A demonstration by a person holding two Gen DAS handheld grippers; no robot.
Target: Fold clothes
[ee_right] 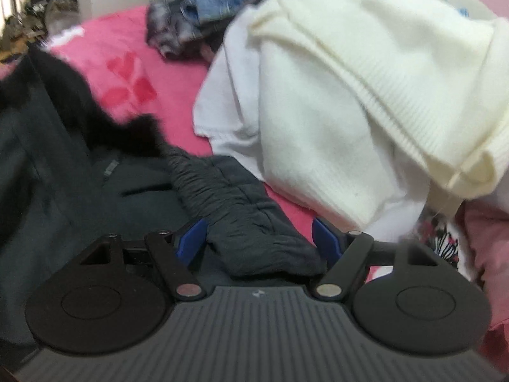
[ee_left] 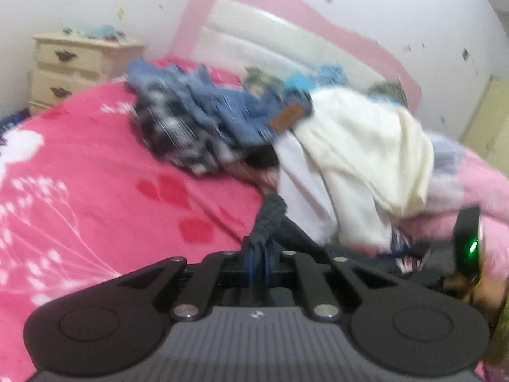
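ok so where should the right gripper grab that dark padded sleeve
Grip the dark padded sleeve across its narrow width near the cuff end, coming from above. It lies flat and lengthwise between the right gripper's open fingers, so they already straddle it.

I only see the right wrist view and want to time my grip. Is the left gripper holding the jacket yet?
Observer: Yes. The left gripper is shut on a bunched bit of the jacket.
Operator: What's behind the sweater?
Observer: Jeans lie against the far side of the sweater, with a brown patch showing.
Operator: Anything past the bed on that side?
Observer: A cream nightstand stands beyond the far left edge of the bed.
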